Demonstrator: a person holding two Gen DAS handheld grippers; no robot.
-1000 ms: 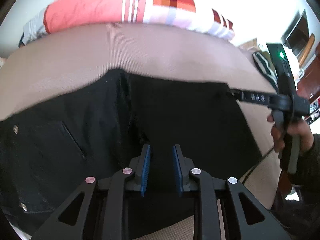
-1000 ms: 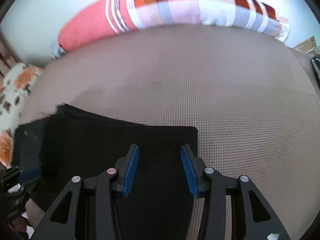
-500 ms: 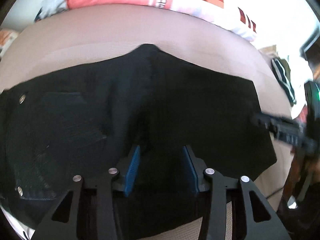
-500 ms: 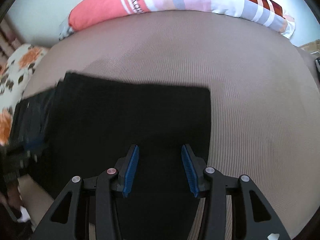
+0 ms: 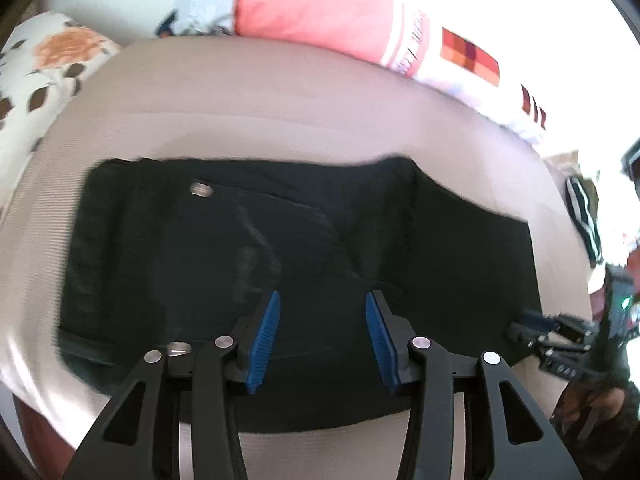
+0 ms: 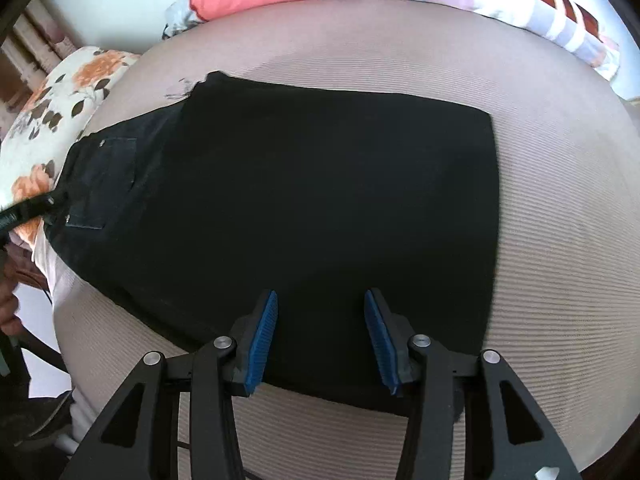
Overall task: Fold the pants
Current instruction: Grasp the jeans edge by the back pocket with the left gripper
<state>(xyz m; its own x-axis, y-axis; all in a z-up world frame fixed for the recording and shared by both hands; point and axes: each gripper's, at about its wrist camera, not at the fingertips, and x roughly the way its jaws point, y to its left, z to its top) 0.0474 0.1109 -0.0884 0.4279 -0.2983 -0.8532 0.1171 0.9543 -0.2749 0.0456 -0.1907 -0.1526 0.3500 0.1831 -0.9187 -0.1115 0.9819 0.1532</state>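
Left gripper (image 5: 322, 338) jaws widened | both empty above pants (image 6: 320, 200)

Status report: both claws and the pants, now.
Left claw open, empty, over the pants. Right claw open, empty. Black denim pants flat on the beige ribbed bedcover, partly folded. Nothing in the way.

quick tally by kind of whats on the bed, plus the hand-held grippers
black pants: 1
pillows: 2, striped pink and floral
hand-held grippers: 2, left and right
total: 5
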